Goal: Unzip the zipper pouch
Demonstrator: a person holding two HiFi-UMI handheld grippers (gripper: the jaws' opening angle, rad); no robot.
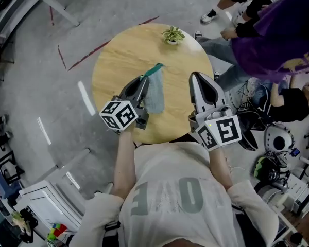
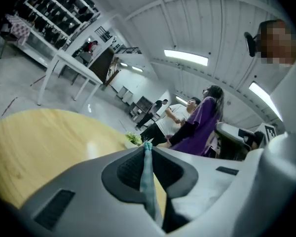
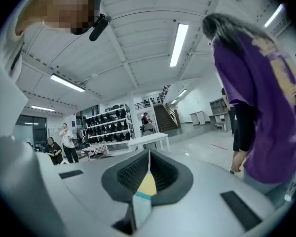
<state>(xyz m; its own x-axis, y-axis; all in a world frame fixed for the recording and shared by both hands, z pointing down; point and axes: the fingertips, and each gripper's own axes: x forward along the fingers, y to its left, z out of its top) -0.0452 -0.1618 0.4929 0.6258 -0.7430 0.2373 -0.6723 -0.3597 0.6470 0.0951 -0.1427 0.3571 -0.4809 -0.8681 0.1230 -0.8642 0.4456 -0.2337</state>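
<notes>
Left tongs (image 1: 142, 81): closed narrow on the zipper pouch (image 1: 155, 94). In the left gripper view a thin teal-grey fabric edge is seen clamped between the jaws, right up to their tips.

Right tongs (image 1: 196, 76): jaws together, nothing gripped. A strip of wood colour and teal is seen only through the slit behind the tips.

Pouch position: held on edge over the round wooden table (image 1: 118, 50), on the near side of the potted plant (image 1: 173, 35) and slightly left of it. Its teal end is turned toward the plant. Whether its lower edge touches the table cannot be told. The right tongs are also nearer than the plant, to its right, well apart from the pouch.

Progress (judged): the pouch is secured at one side only. The zipper pull is not located in any view, and open or closed cannot be read. Unzipping is taken as not yet started. Remaining: the pull to be found, gripped by the right tongs, and drawn along the teeth.
</notes>
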